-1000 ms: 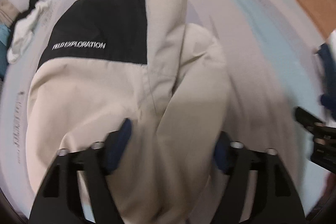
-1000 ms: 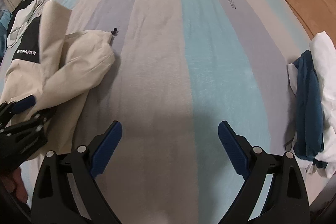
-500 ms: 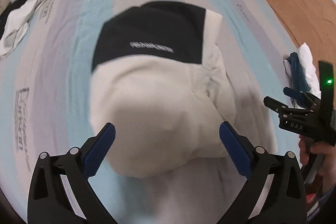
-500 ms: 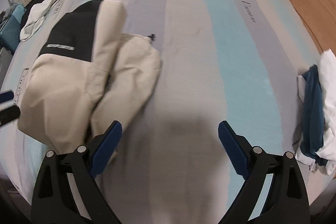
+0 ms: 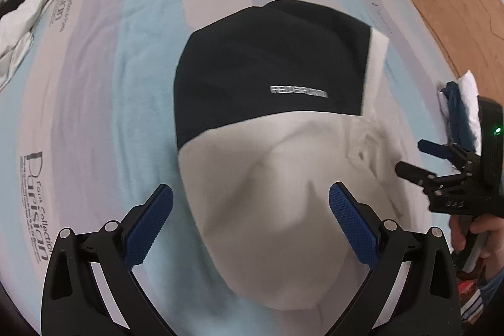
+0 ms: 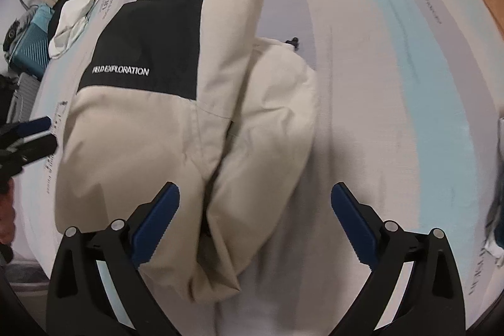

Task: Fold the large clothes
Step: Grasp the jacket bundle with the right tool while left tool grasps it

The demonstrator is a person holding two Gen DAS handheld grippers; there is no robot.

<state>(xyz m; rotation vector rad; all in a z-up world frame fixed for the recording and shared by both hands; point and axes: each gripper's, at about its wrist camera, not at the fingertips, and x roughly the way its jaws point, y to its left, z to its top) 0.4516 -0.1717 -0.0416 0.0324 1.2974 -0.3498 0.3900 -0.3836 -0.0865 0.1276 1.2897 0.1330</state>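
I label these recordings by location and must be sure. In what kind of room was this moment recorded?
Most likely a bedroom. A wide bed covered by a blue, grey and beige striped sheet fills both views, a folded beige and black jacket lies on it, and a teal hard-shell suitcase stands beside the bed.

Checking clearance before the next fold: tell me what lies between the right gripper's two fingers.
In the right wrist view, the right gripper stands open above the folded beige and black jacket; its lower edge and bare striped bed cover show between the fingers, untouched.

Beige-black jacket (image 6: pixel 176 128) (folded) on striped bed (image 6: pixel 393 84).
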